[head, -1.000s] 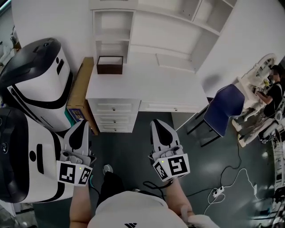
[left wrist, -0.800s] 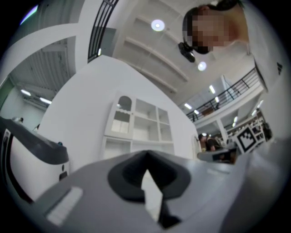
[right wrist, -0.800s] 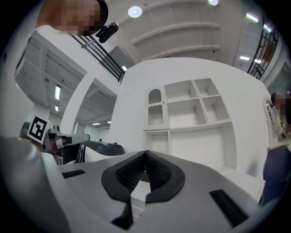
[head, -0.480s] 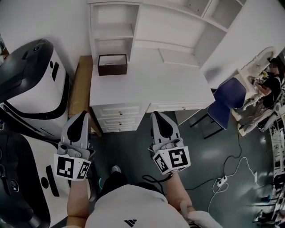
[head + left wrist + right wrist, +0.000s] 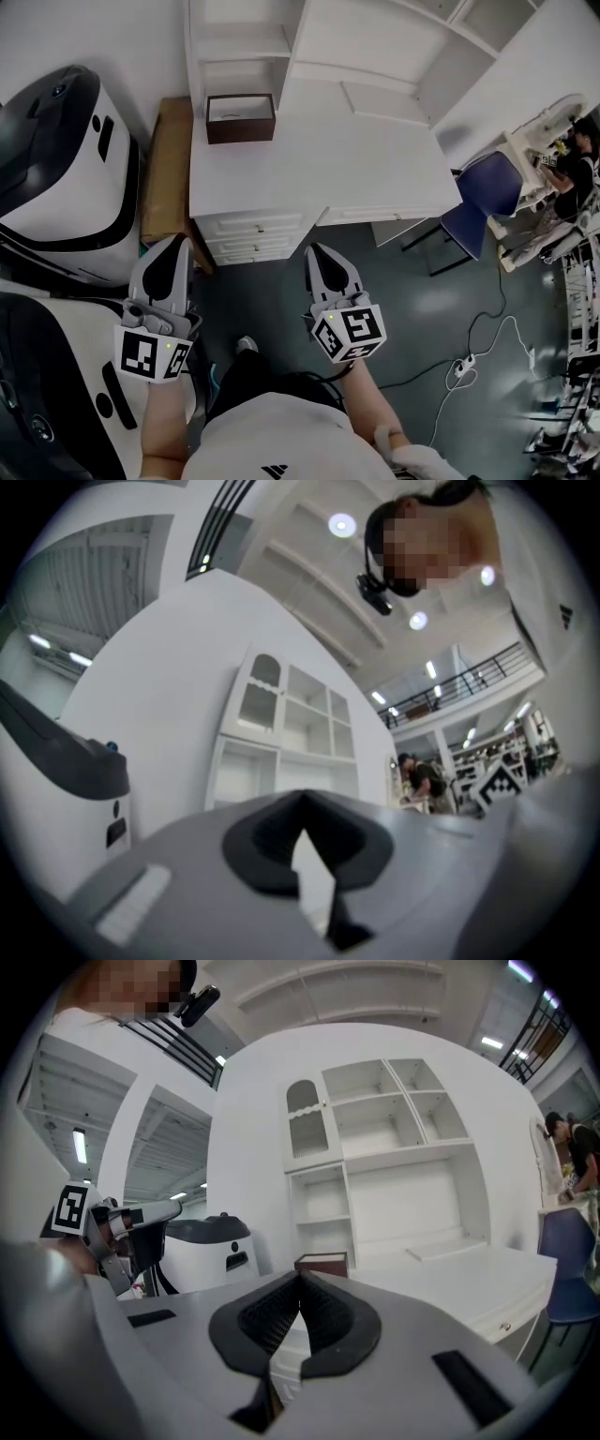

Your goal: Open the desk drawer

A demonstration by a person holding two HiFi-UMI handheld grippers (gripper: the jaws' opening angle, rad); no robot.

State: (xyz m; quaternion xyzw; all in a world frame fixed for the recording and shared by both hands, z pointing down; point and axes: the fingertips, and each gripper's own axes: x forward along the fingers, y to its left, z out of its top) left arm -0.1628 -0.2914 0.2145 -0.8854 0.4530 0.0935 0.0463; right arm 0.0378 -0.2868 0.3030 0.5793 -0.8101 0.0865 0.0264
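Note:
A white desk (image 5: 319,164) stands ahead, with a stack of closed drawers (image 5: 255,236) at its front left and one wide closed drawer (image 5: 394,215) to their right. My left gripper (image 5: 170,251) hovers in front of the desk's left corner, jaws shut and empty. My right gripper (image 5: 319,259) hangs just short of the drawer stack's right edge, shut with nothing in it. In the right gripper view the desk top (image 5: 450,1274) and a small drawer knob (image 5: 507,1327) show past the shut jaws. Neither gripper touches the desk.
A dark brown open box (image 5: 241,118) sits on the desk's back left. White shelves (image 5: 234,47) rise behind. A big white-and-black machine (image 5: 56,169) stands left, a wooden board (image 5: 167,178) beside the desk, a blue chair (image 5: 478,202) right, and cables (image 5: 469,361) on the floor.
Both grippers have moved forward toward the desk front. The desk and drawers have come closer in the head view. Both grippers have stayed shut.

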